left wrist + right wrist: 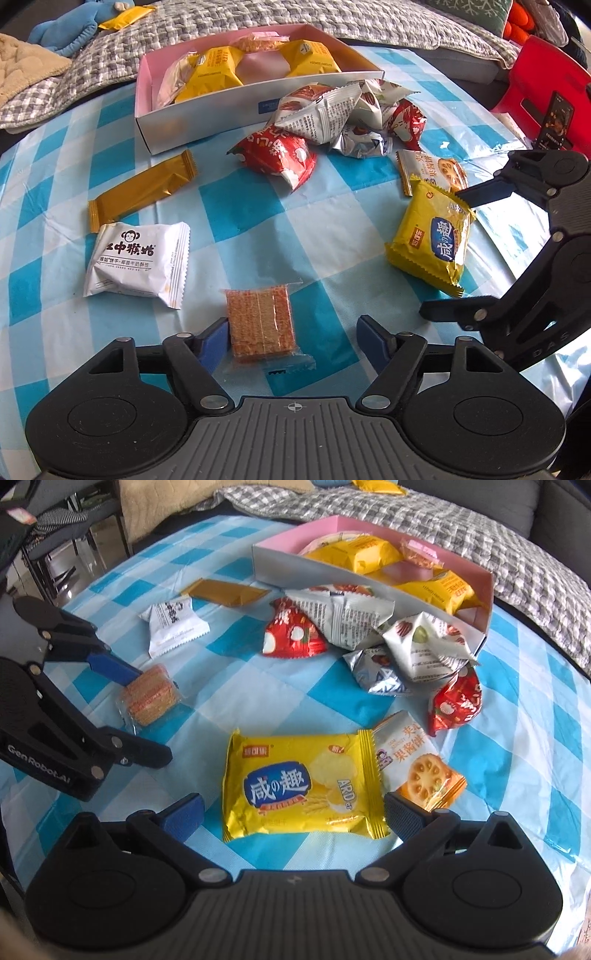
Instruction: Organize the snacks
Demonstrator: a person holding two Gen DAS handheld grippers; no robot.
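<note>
Both grippers tip steeply down over the blue-and-white checked tablecloth [258, 221], side by side. The left gripper [291, 339] has its blue pads set wide around a clear-wrapped orange wafer block [261, 322]; the left pad sits against the block's edge while the right pad stands clear of it, so nothing is clamped. The block lies flat, its long side running away from the gripper, layered stripes showing through the film.

The right gripper [293, 812] straddles a yellow cracker packet [301, 786] with its jaws spread; the pads flank the crimped ends, and I cannot tell whether they touch. The packet lies flat, its length running across between the pads, with a blue label and pictured crackers facing up. Its right end overlaps a white-and-orange jam biscuit packet [413, 768].

Further off lie a white monkey-logo packet [136, 264] and a long gold bar [142, 190] slanted across the cloth. Beyond them sits a loose heap of red and silver pouches [332, 122], pressed against a shallow pink-lined box [207, 122] holding yellow packets [214, 72].
</note>
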